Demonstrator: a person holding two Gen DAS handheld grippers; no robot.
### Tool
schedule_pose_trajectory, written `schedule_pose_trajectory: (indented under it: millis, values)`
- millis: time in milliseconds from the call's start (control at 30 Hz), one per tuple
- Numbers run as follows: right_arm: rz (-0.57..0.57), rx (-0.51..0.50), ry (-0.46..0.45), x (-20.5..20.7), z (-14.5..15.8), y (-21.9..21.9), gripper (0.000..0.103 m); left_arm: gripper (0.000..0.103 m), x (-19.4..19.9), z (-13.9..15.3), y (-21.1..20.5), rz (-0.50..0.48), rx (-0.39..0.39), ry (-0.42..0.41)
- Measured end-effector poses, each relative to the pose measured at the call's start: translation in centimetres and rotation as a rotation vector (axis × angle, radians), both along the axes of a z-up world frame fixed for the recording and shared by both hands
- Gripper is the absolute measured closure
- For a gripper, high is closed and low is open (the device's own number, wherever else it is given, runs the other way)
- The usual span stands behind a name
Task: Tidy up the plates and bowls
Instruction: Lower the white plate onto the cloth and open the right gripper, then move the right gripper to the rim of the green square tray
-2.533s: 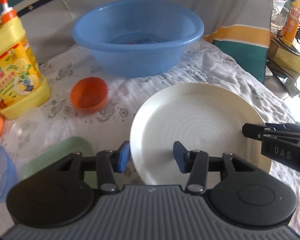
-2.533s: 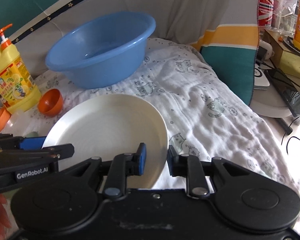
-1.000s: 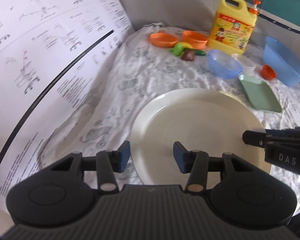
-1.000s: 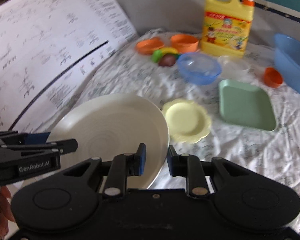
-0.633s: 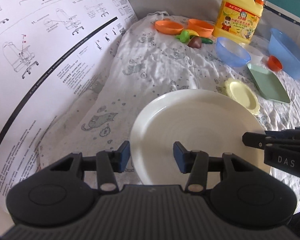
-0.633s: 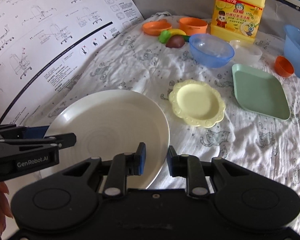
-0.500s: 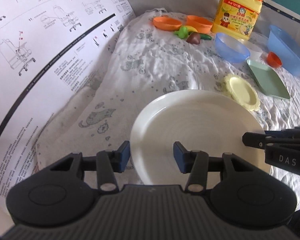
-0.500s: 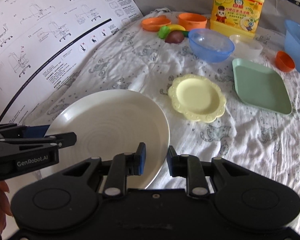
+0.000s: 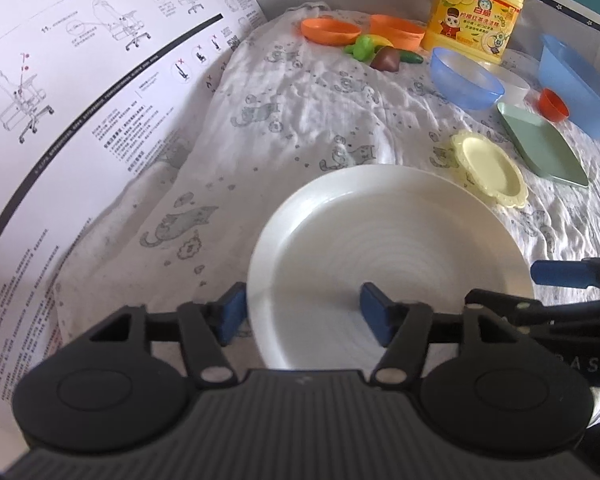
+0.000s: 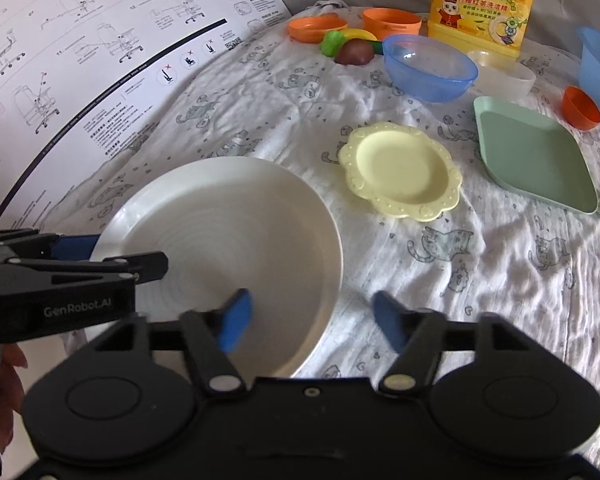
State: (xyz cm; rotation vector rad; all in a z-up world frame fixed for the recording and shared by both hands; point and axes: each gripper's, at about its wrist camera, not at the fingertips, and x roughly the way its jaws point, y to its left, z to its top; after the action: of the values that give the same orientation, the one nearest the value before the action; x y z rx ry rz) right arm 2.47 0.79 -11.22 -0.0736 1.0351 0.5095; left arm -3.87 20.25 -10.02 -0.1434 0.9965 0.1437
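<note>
both pairs of fingers are spread apart around the rim of the white plate (image 10: 228, 256): the left gripper (image 9: 302, 312) straddles its left edge and the right gripper (image 10: 312, 316) its right edge, neither clamped on it. the plate is seen lying on the printed cloth (image 10: 480, 280), near the big instruction sheet (image 9: 80, 92), so the step in hand is judged to be its release at a setting-down spot. largest to smallest, the remaining dishes are laid out farther back: a blue basin (image 9: 576, 80), a green tray (image 10: 536, 156), a blue bowl (image 10: 430, 66), a yellow plate (image 10: 400, 170) just beside the white one, and a small orange cup (image 10: 580, 108). next, both grippers would need to be drawn back clear of the rim, and the yellow plate probably fetched for stacking
</note>
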Motion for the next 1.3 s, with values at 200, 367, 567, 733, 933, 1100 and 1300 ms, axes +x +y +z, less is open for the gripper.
schedule_pose_trajectory:
  millis: [200, 367, 567, 733, 933, 1100, 1300]
  values:
    - [-0.010, 0.015, 0.018, 0.0, 0.2, -0.5, 0.026, 0.019, -0.1, 0.1, 0.0, 0.013, 0.017, -0.001]
    - [-0.017, 0.050, 0.004, -0.2, 1.0, -0.9, 0.004, 0.007, -0.3, 0.9, 0.0, 0.023, 0.032, -0.023]
    - [-0.009, 0.088, -0.005, -0.2, 2.0, -1.6, 0.000, 0.000, -0.2, 1.9, 0.1, 0.049, 0.038, -0.039]
    - [-0.035, 0.126, -0.022, 0.2, 3.0, -3.0, 0.000, 0.000, 0.3, 3.3, 0.0, 0.069, 0.047, -0.076]
    - [-0.120, 0.166, -0.063, 1.4, 4.0, -6.5, 0.000, 0.000, 2.2, 4.9, -1.9, 0.031, 0.058, -0.112]
    - [-0.232, 0.189, -0.065, 3.1, 3.5, -10.6, 0.000, 0.000, 4.4, 5.8, -5.1, -0.040, 0.065, -0.146]
    - [-0.430, 0.236, -0.043, 5.7, 2.0, -17.1, 0.000, 0.000, 7.7, 5.8, -9.9, -0.150, 0.061, -0.175]
